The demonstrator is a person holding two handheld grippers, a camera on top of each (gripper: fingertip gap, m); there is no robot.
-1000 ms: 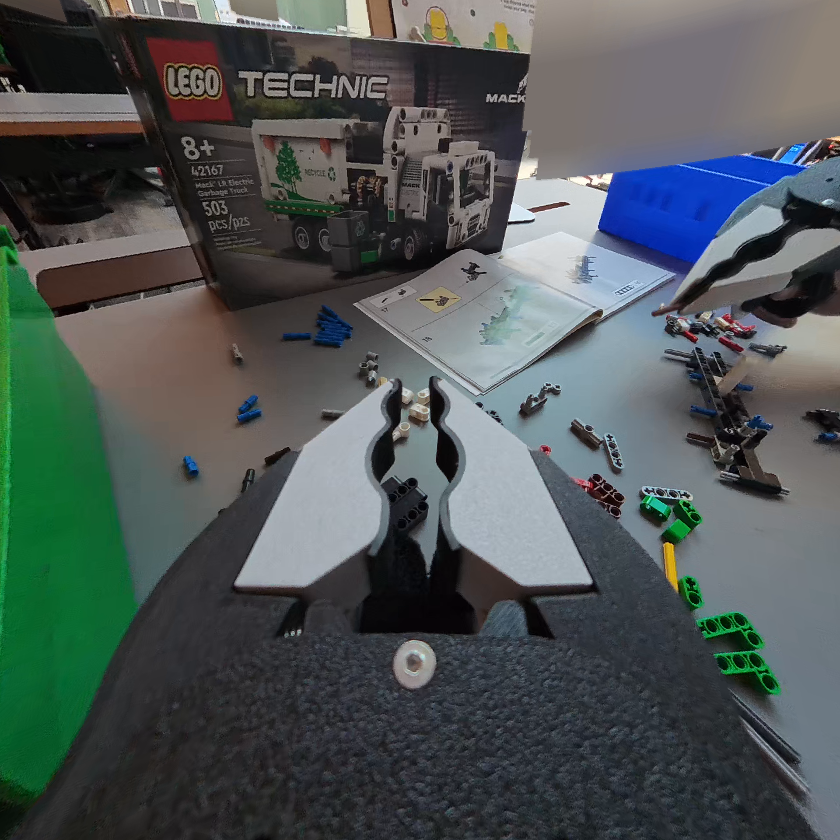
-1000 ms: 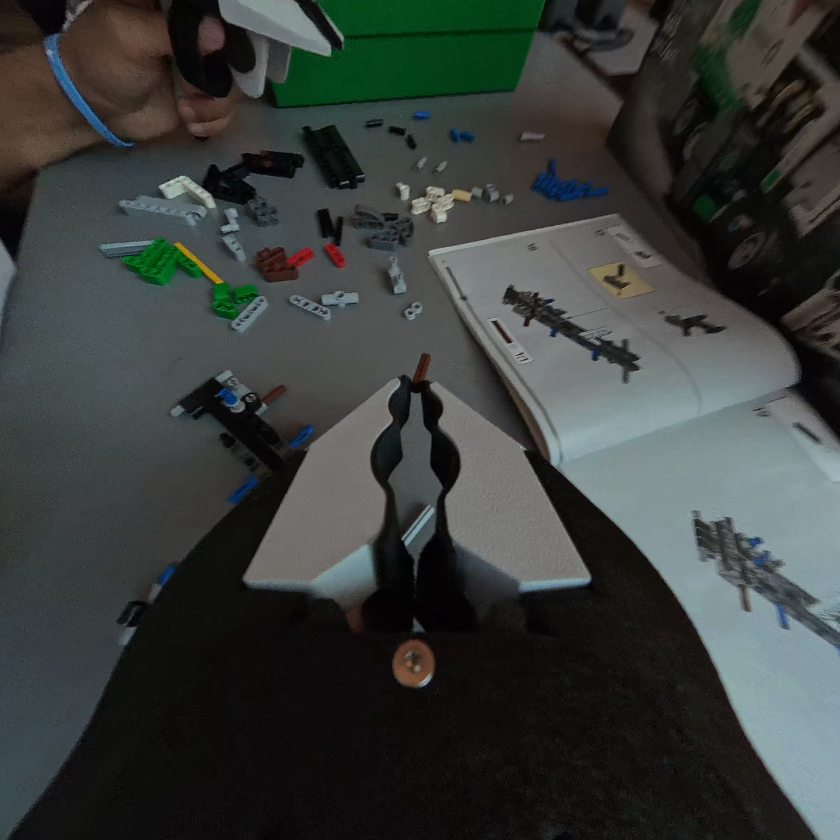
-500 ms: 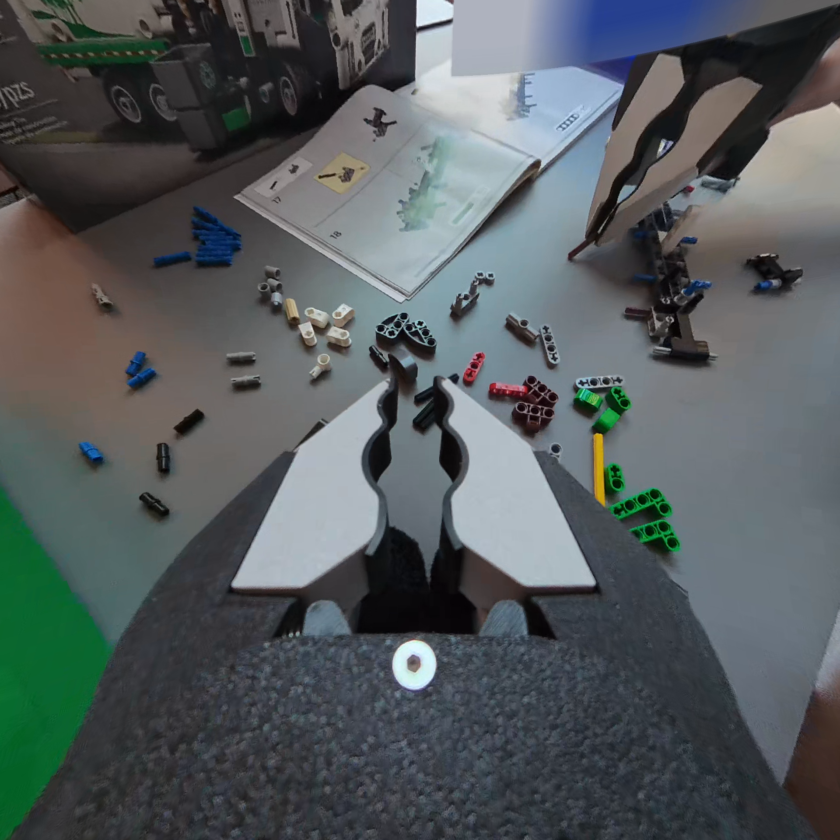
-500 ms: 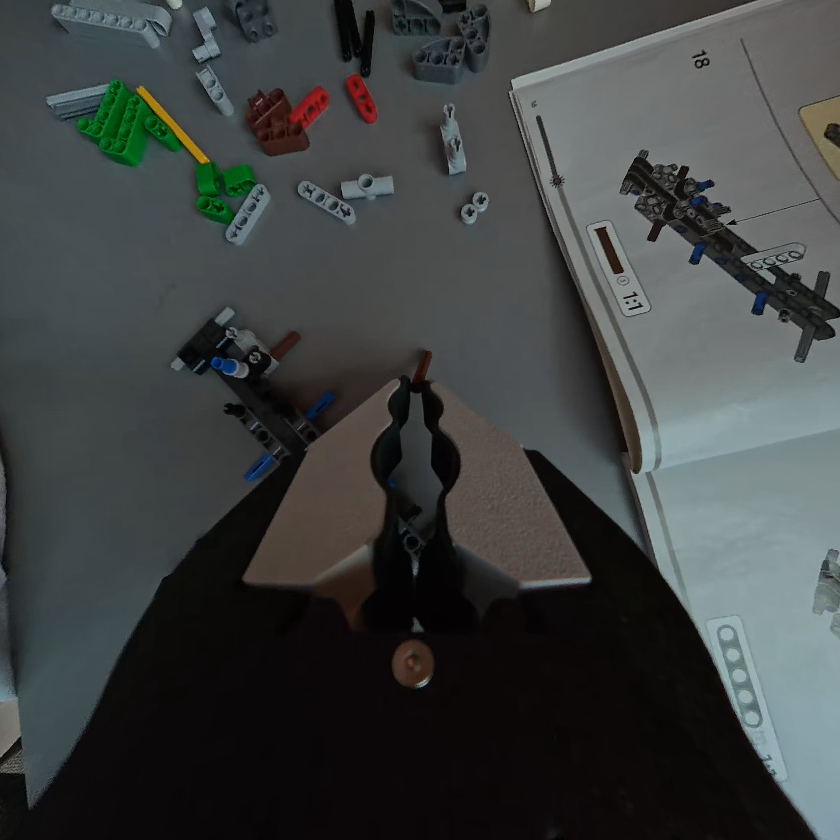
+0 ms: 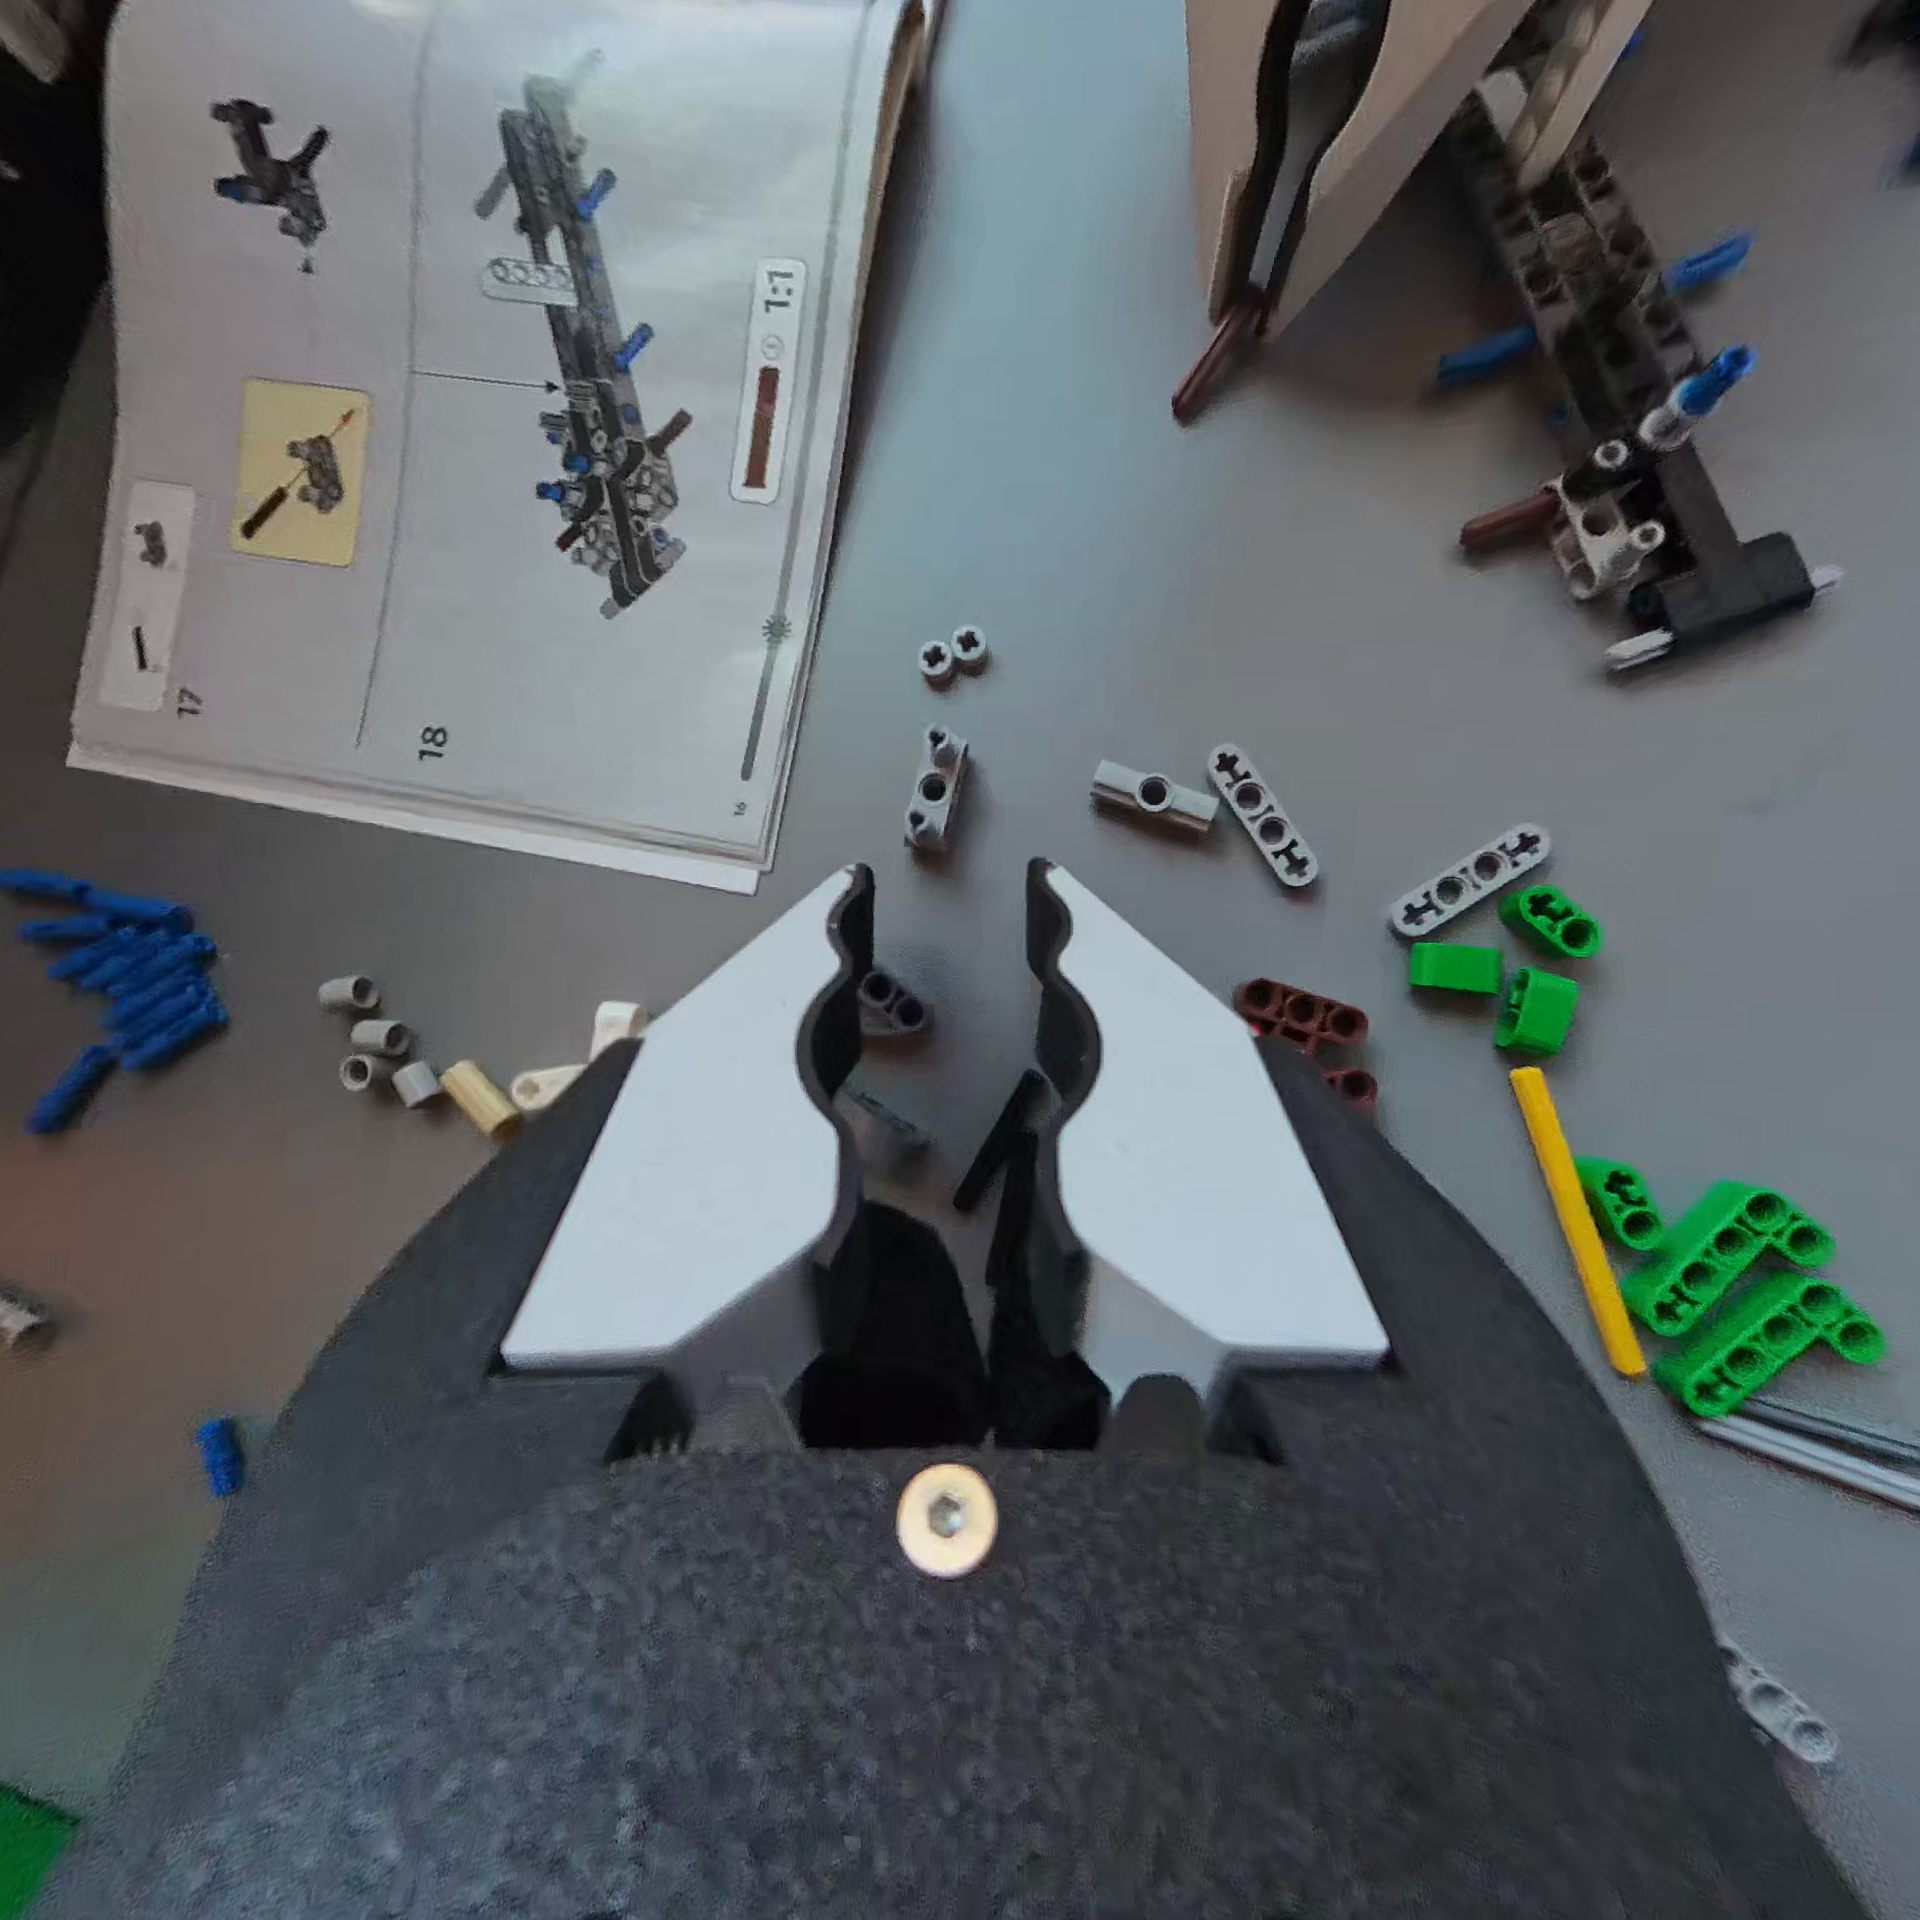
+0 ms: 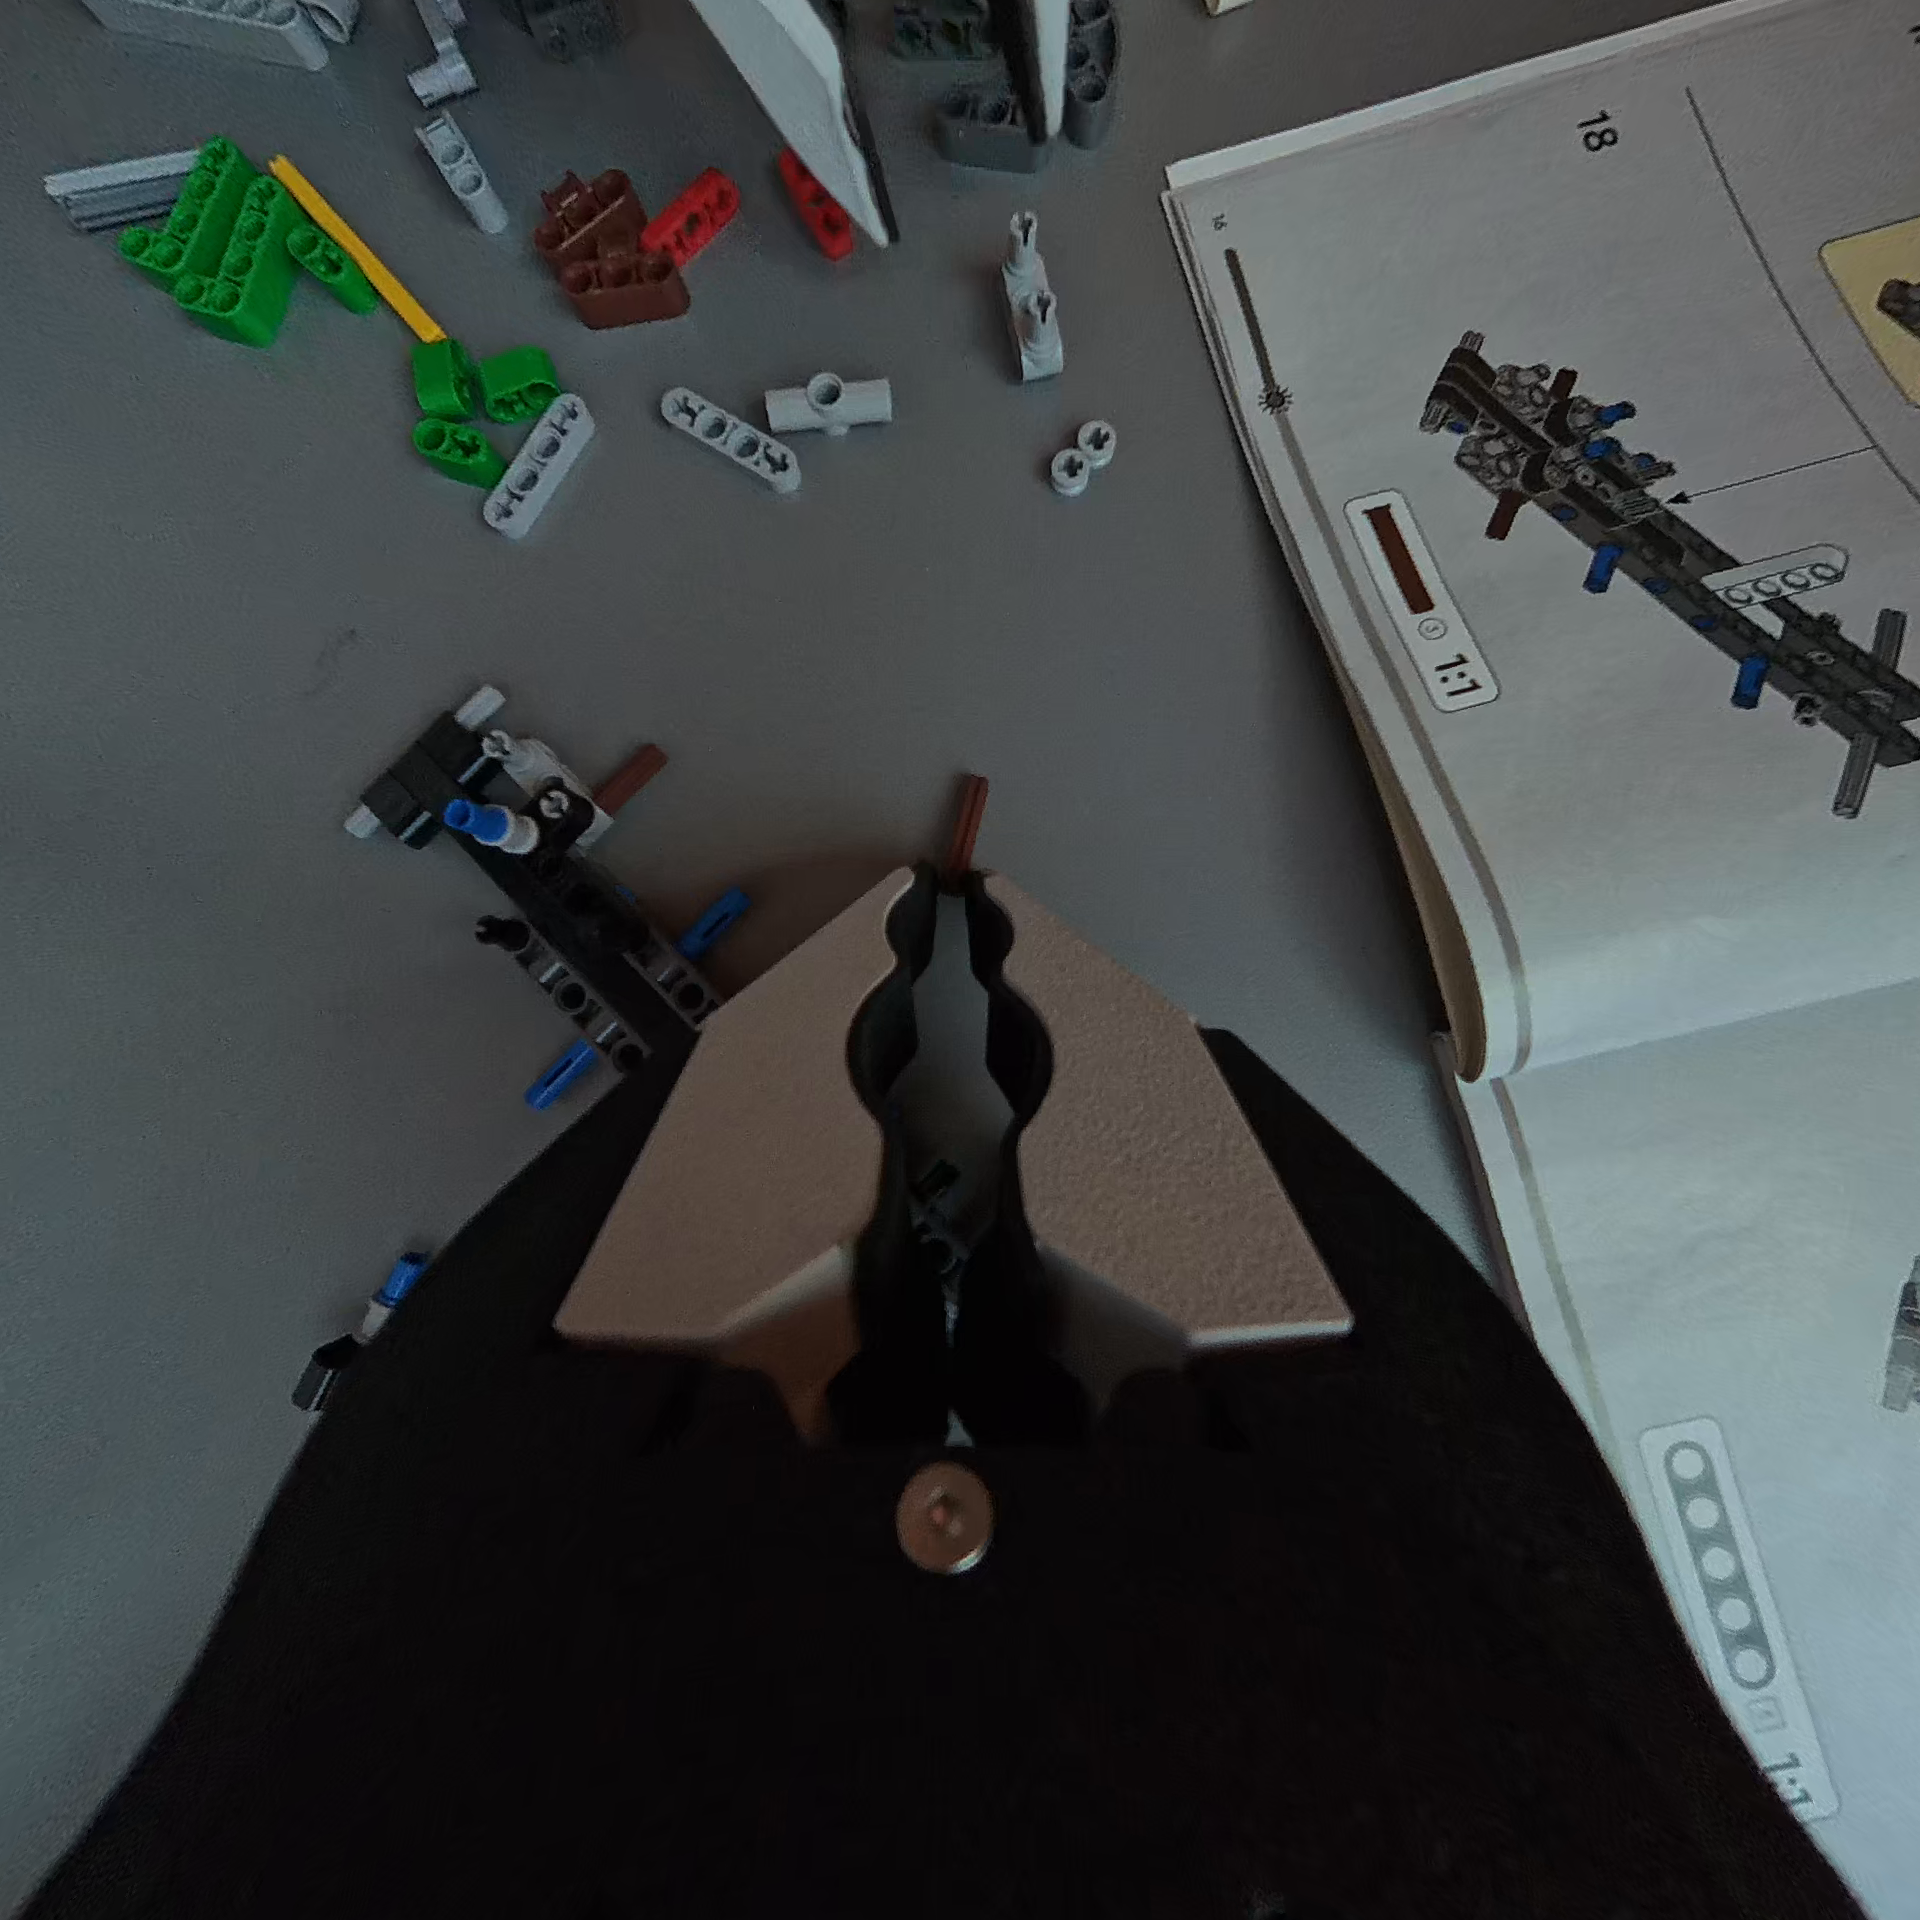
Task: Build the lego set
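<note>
My left gripper [image 5: 951, 878] is open and hangs low over loose Lego parts on the grey table [image 5: 1091, 499]. A dark grey piece [image 5: 894, 1008] and black pins [image 5: 1003, 1143] lie between its jaws, and a grey connector [image 5: 935, 790] lies just ahead. My right gripper [image 6: 948, 878] is shut on a brown axle [image 6: 968, 821], which sticks out past its tips. It also shows in the left wrist view [image 5: 1247, 291]. The black beam assembly [image 6: 561, 914] with blue pins lies to the right gripper's left, and is also in the left wrist view [image 5: 1621, 416].
The open instruction booklet [image 6: 1662, 520] lies right of the right gripper and far left in the left wrist view [image 5: 468, 416]. Green beams [image 5: 1745, 1288], a yellow axle [image 5: 1574, 1216], brown beams [image 5: 1299, 1013], grey liftarms [image 5: 1262, 816] and blue pins [image 5: 135, 966] are scattered about. Spacing between my two grippers at the tips: around 12 cm.
My left gripper tipped down and moved forward over the loose parts, and its jaws opened wider. My right gripper, still holding the brown axle, dropped closer to the table beside the assembly.
</note>
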